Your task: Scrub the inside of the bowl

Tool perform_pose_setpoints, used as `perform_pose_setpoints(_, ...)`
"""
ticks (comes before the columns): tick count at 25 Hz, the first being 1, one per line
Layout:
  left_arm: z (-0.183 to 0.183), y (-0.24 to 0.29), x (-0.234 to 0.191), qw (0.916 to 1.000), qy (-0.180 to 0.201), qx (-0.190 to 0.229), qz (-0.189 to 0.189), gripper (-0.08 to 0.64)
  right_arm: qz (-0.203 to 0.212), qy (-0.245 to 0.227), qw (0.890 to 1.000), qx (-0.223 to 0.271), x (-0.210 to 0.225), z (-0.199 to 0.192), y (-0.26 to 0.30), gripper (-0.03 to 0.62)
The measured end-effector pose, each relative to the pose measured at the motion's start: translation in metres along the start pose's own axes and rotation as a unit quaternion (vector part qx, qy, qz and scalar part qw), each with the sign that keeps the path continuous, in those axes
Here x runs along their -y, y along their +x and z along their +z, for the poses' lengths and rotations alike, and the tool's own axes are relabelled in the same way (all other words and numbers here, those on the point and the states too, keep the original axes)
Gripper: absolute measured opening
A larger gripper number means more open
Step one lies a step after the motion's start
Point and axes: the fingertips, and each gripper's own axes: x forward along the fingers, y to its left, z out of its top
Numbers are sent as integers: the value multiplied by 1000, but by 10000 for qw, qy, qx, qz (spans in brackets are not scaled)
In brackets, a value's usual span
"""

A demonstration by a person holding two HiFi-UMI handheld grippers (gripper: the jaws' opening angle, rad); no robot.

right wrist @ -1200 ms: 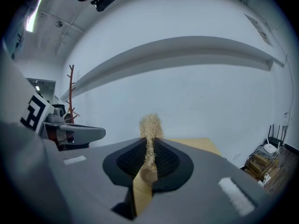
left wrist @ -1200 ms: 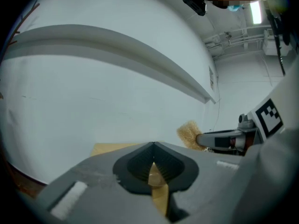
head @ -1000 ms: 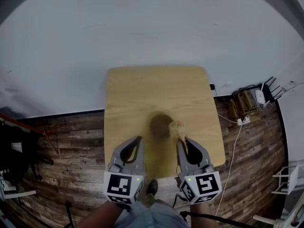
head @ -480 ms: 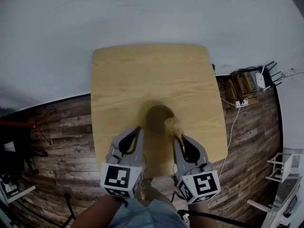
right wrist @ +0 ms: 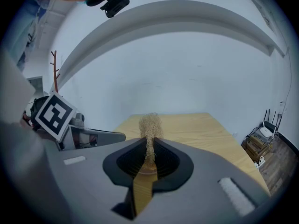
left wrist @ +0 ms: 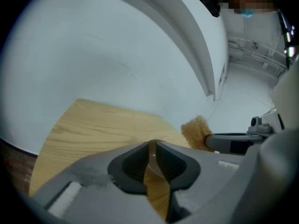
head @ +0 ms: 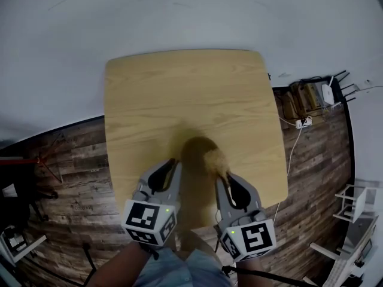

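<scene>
As I view it from above, item one: brown bowl (head: 192, 150), toward the 6 o'clock side of the wooden table (head: 179, 88), its 8 o'clock rim pinched between the jaws of my left gripper (head: 173, 163). Item two: tan scrubber pad (head: 216, 160), clamped in my right gripper (head: 223, 177), at the bowl's 4 o'clock rim.

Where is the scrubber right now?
In the head view, the scrubber is pinched in the right gripper, at the right side of the bowl, near the front edge of the table.
</scene>
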Motion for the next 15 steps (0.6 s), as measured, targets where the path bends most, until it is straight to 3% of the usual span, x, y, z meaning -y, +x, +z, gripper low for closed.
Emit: perform_pose_setpoints(15, -31, 39, -10, 9956, -754, -535, -125, 101, 33, 245, 9994, -236, 10, -22, 9, 44)
